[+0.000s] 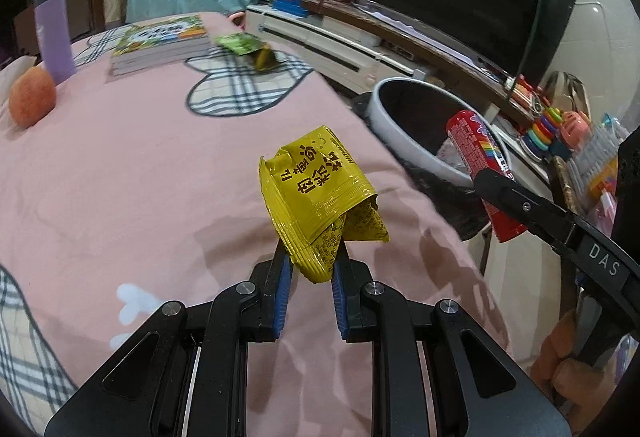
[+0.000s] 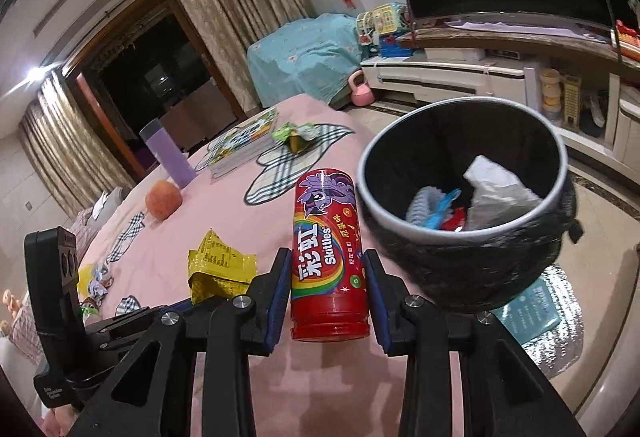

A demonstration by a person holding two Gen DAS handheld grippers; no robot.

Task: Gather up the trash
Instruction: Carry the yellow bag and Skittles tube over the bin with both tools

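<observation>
Left wrist view: my left gripper [image 1: 310,257] pinches the lower edge of a crumpled yellow wrapper [image 1: 320,197] between its blue-padded fingers [image 1: 282,289], holding it above the pink cloth [image 1: 140,177]. Right of those fingers, my right gripper [image 1: 486,181] carries the red Skittles tube [image 1: 480,153] toward the rim of the trash bin [image 1: 404,129]. Ahead of the fingers and farther off, a green wrapper [image 1: 242,47] lies just beside a stack of books [image 1: 160,43]; left of them stand an orange fruit [image 1: 32,97] and a purple bottle [image 1: 54,33].

Right wrist view: my right gripper [image 2: 326,269] has its fingers closed against both sides of the upright Skittles tube [image 2: 328,257]. Left of these fingers sits the yellow wrapper [image 2: 220,269], held by the left gripper [image 2: 188,307], whose tips I cannot make out clearly here. Just right of the tube and slightly beyond, the trash bin [image 2: 452,269] stands open with paper and blue scraps inside. Farther ahead lies the green wrapper [image 2: 296,135].
</observation>
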